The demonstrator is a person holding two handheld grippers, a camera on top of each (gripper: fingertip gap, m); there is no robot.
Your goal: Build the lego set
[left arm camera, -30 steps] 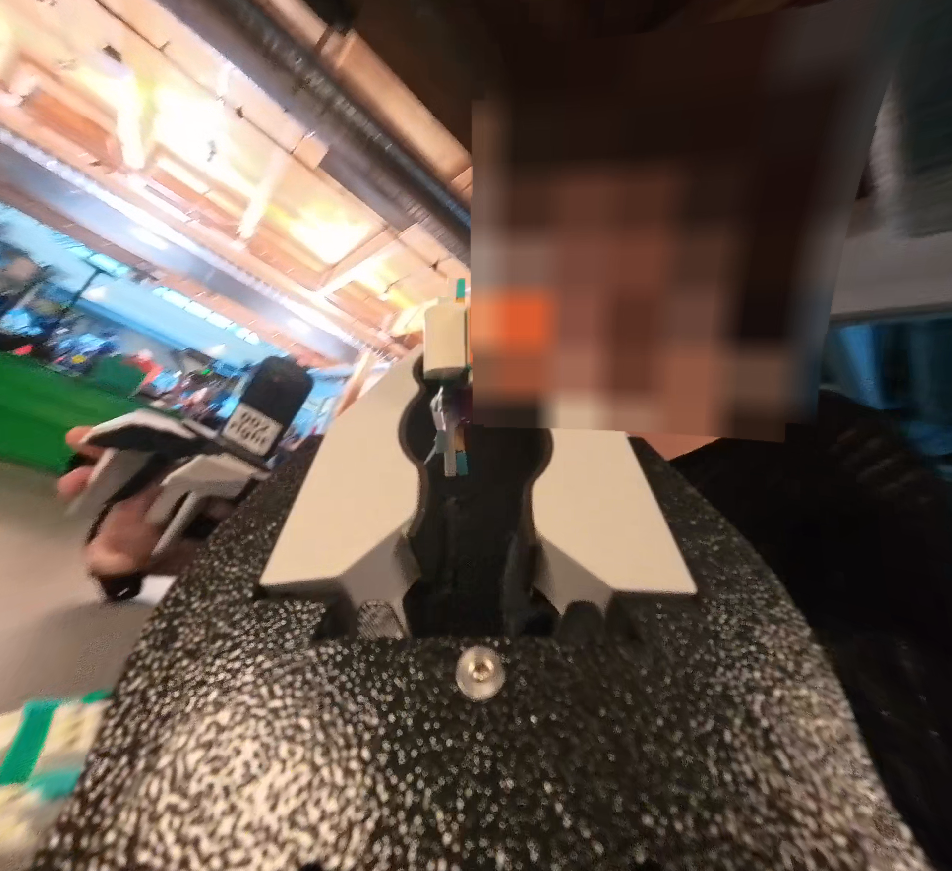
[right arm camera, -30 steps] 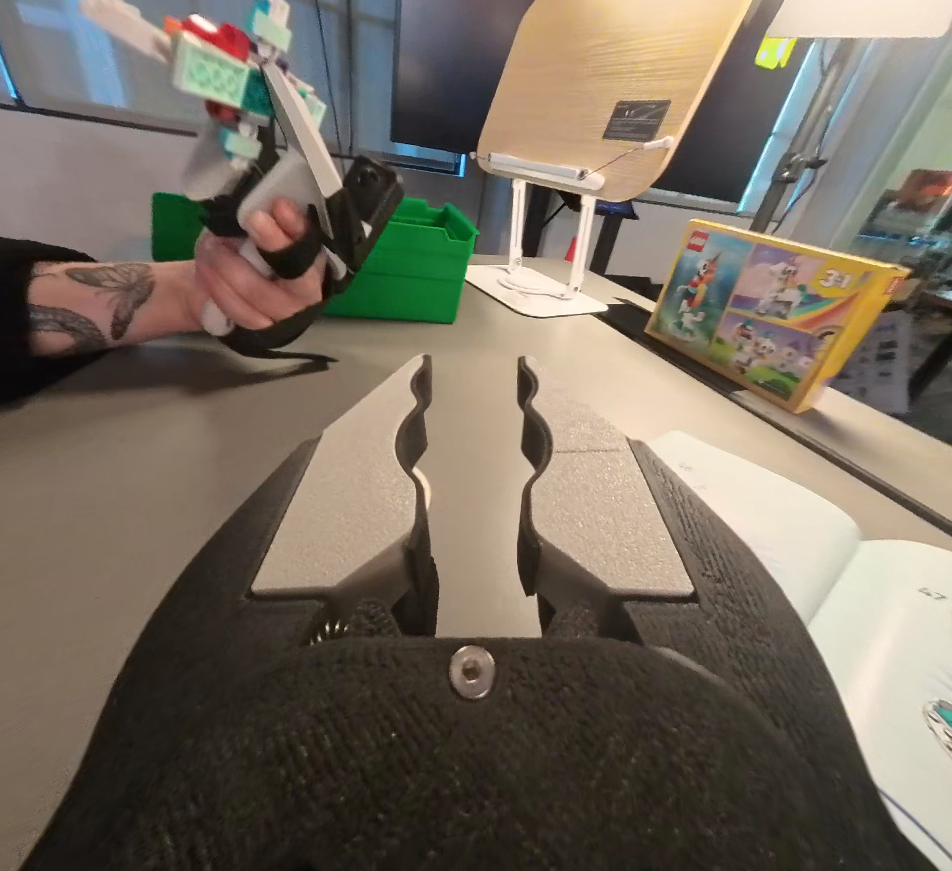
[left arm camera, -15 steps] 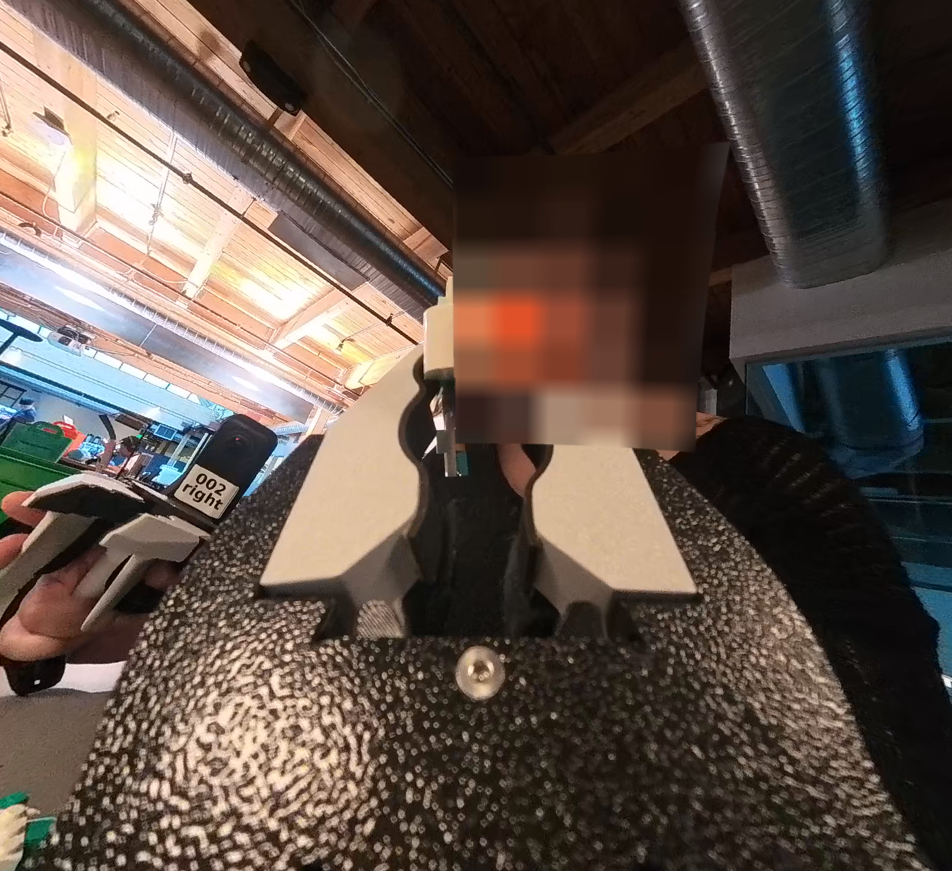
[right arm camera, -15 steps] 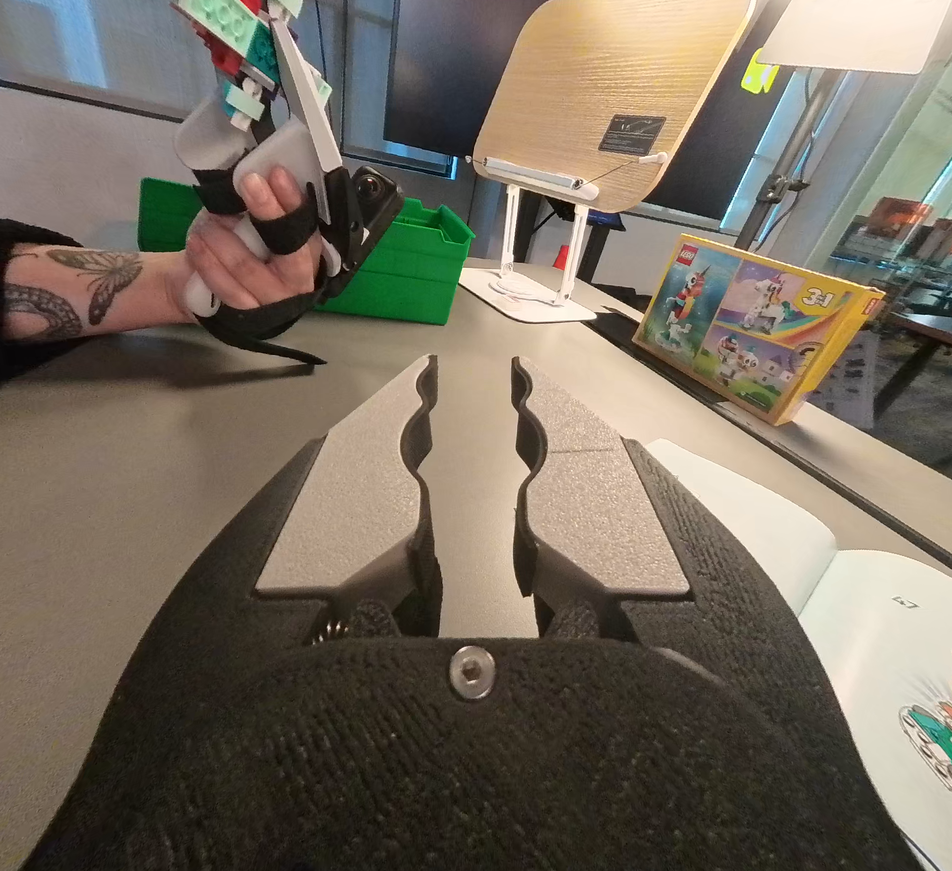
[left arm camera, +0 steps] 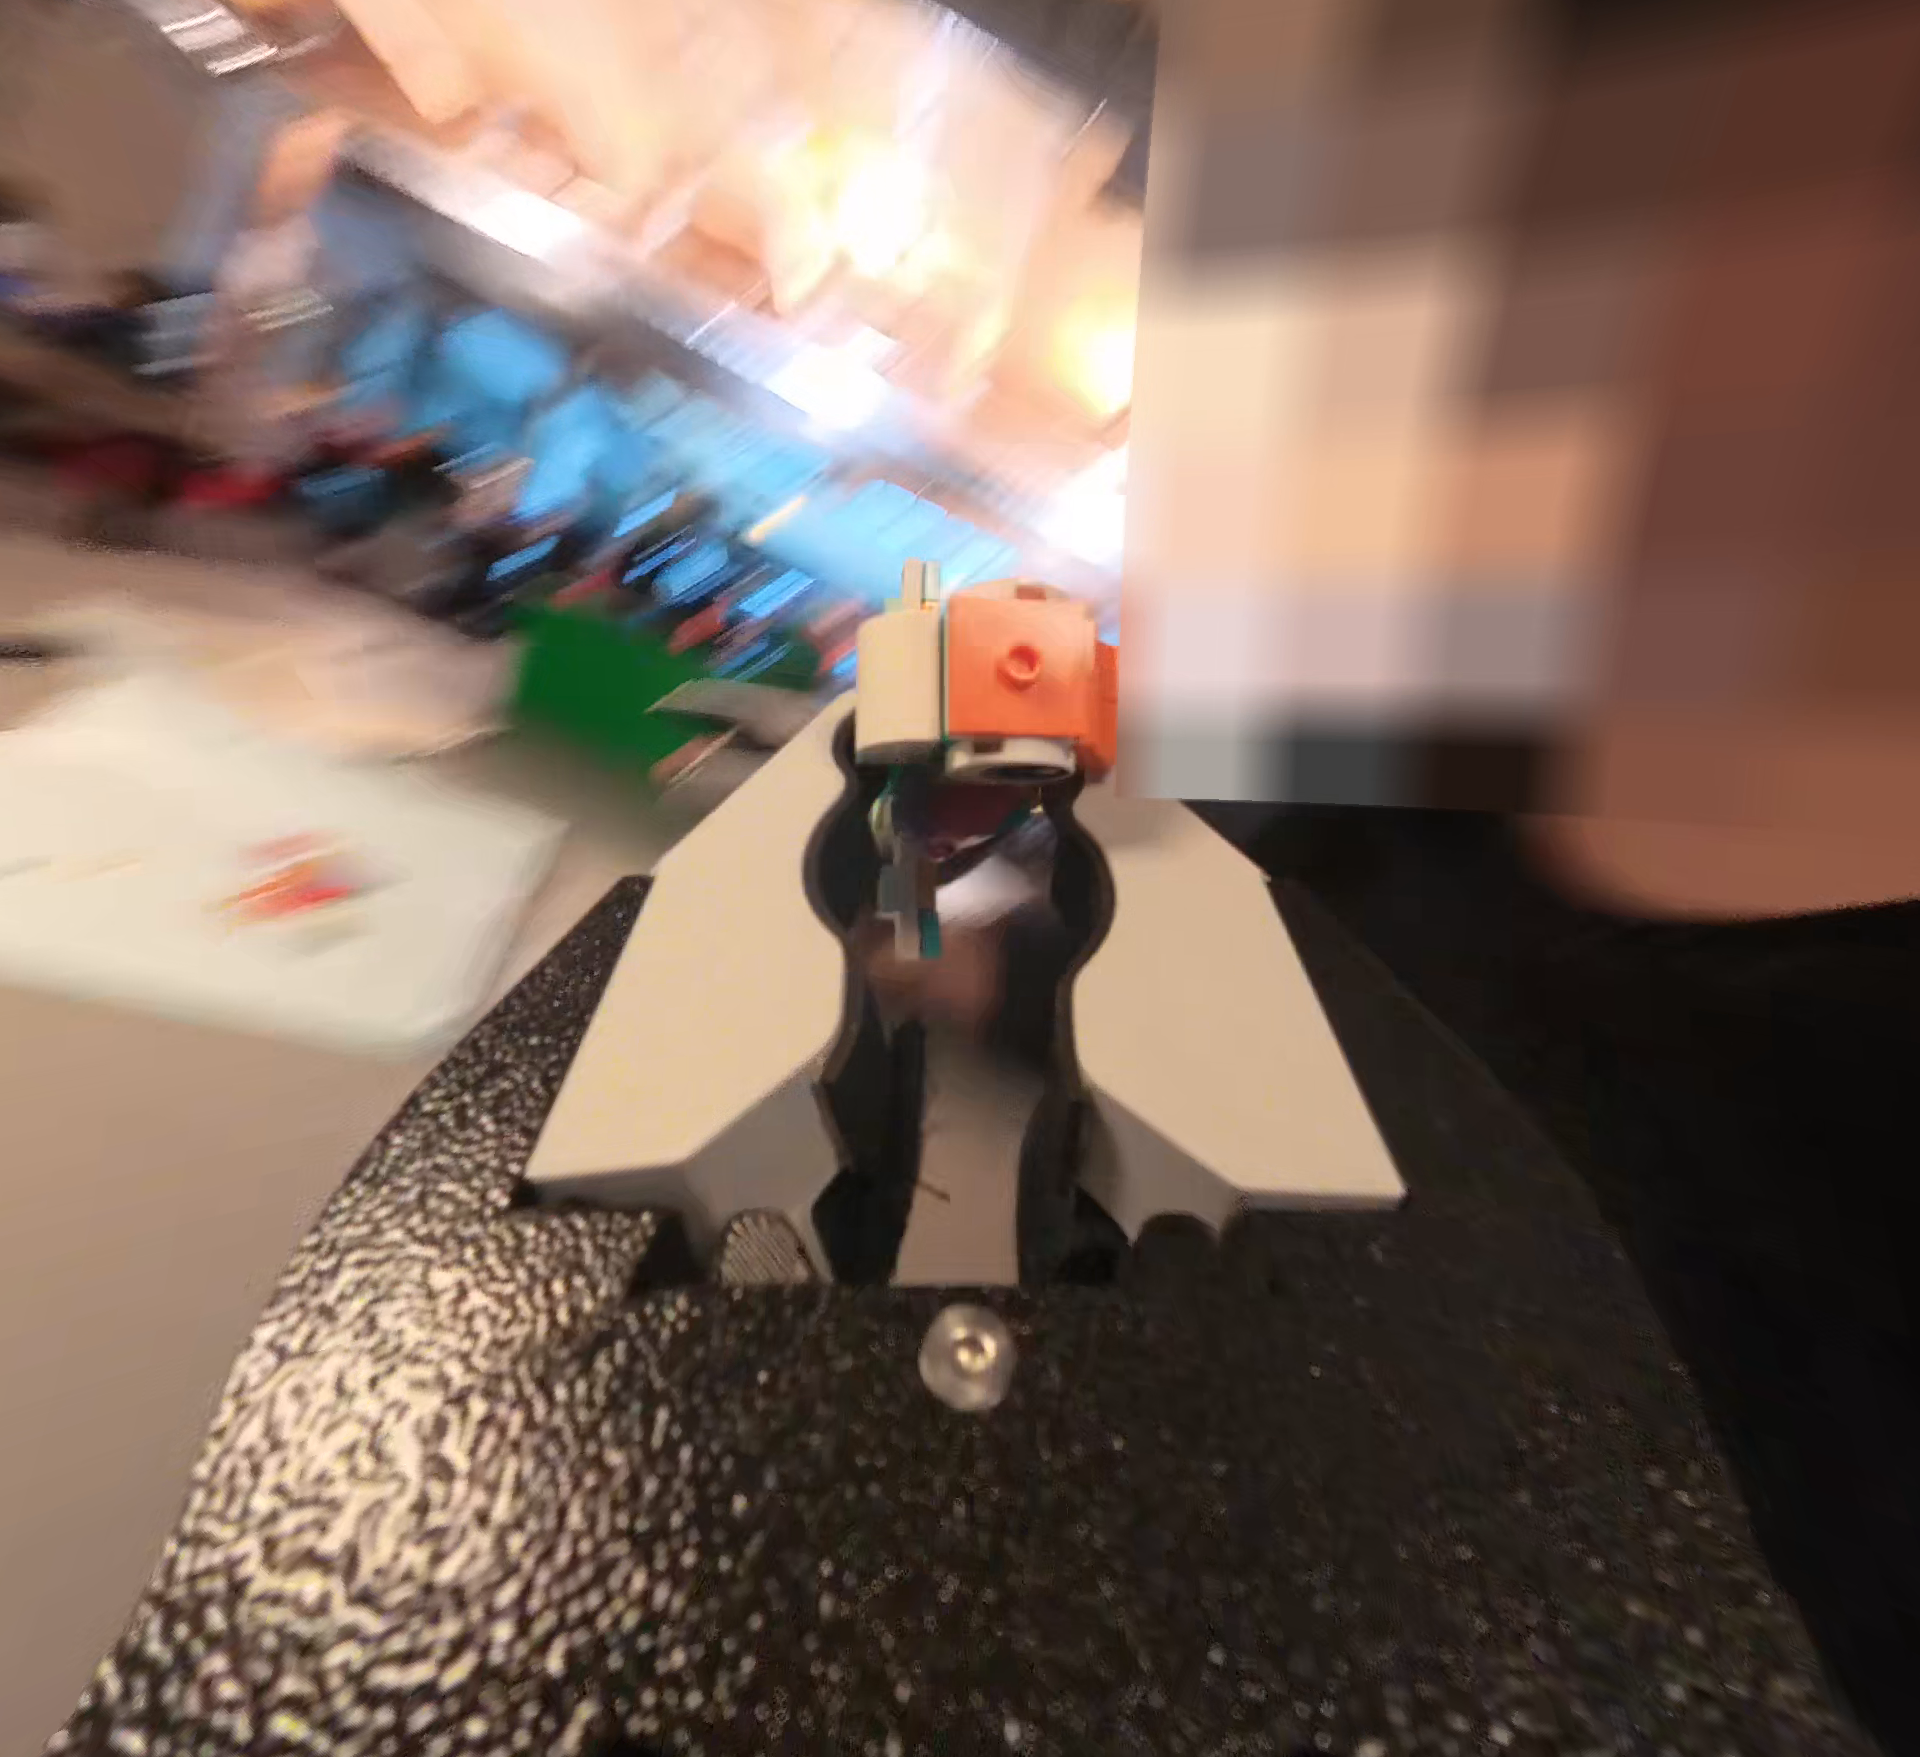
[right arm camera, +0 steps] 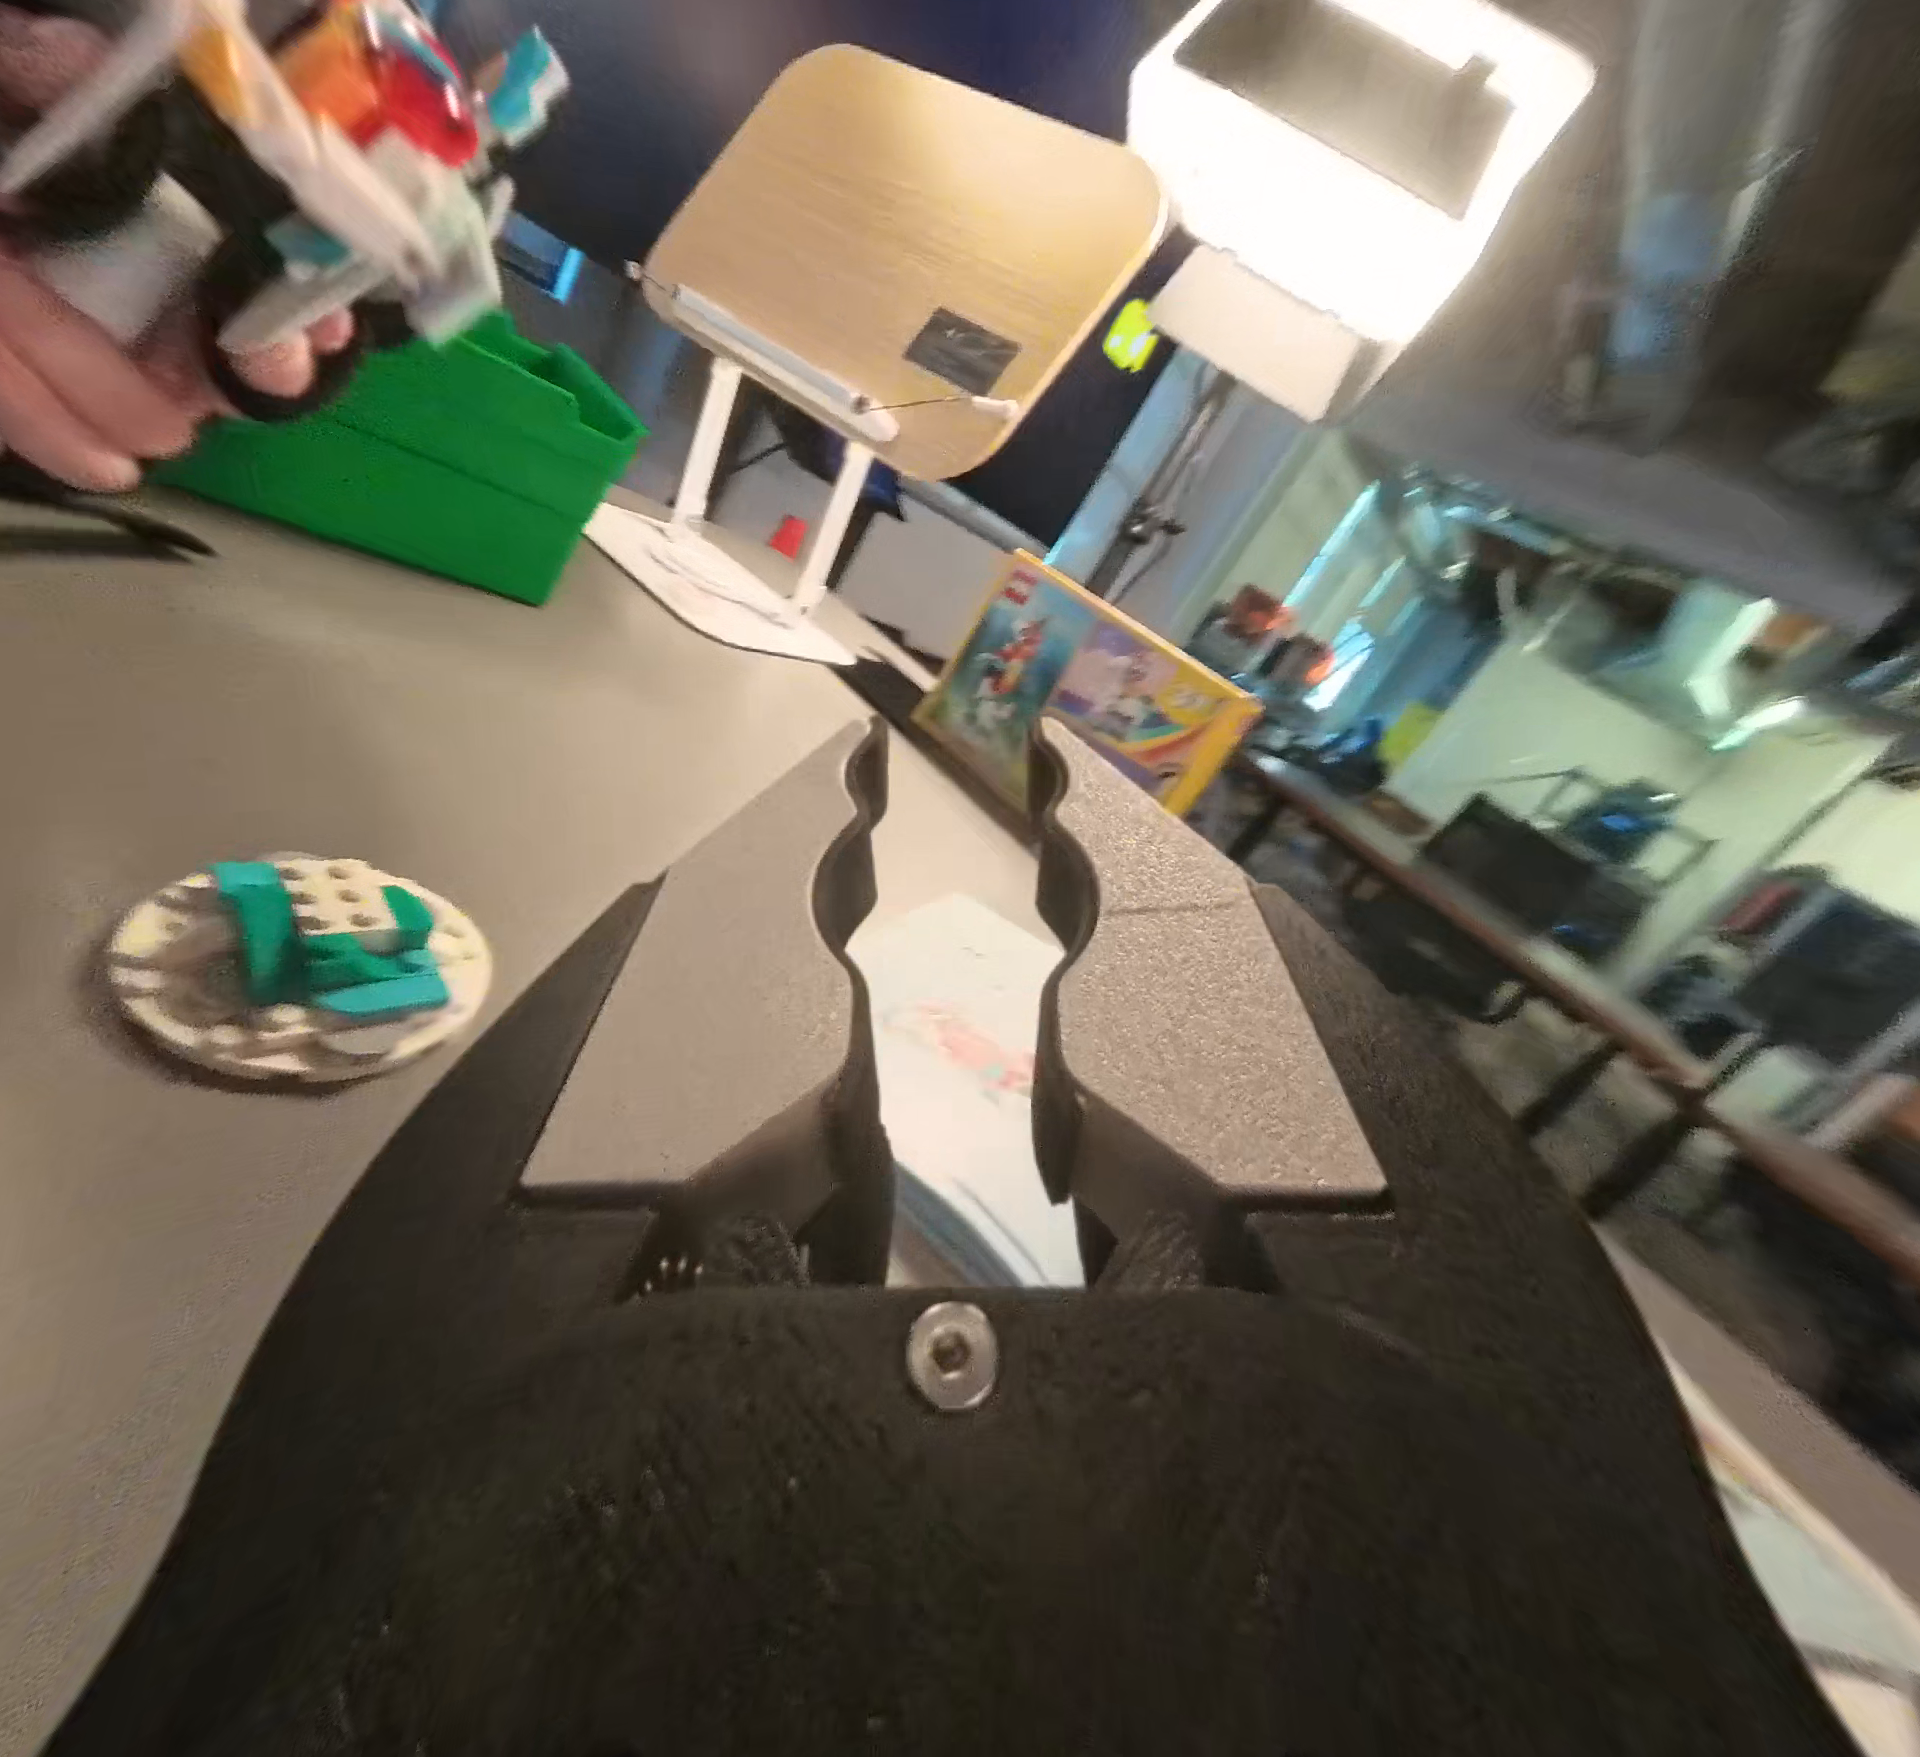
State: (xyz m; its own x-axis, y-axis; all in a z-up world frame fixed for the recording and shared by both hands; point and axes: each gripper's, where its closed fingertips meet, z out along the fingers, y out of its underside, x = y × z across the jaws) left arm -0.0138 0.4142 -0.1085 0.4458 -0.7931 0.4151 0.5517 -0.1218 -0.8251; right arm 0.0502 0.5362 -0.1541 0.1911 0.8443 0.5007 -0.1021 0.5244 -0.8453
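Left claw [left arm camera: 961, 834], centre frame: clenching the part-built lego model [left arm camera: 987, 679], its orange block now showing clear of the mosaic patch after a quick swing that is blurring the background. Right claw [right arm camera: 956, 772], centre frame: hanging released and holding nothing, now tilting over the worktop [right arm camera: 312, 731] so a round white base with teal pieces [right arm camera: 301, 964] is coming into view lower left, likely the next part to join; green bin [right arm camera: 416, 450], wooden stand [right arm camera: 904, 253] and set box [right arm camera: 1091, 679] sitting beyond.

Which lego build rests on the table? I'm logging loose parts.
The round white plate with teal pieces; the colourful lego model is held aloft in the left gripper.
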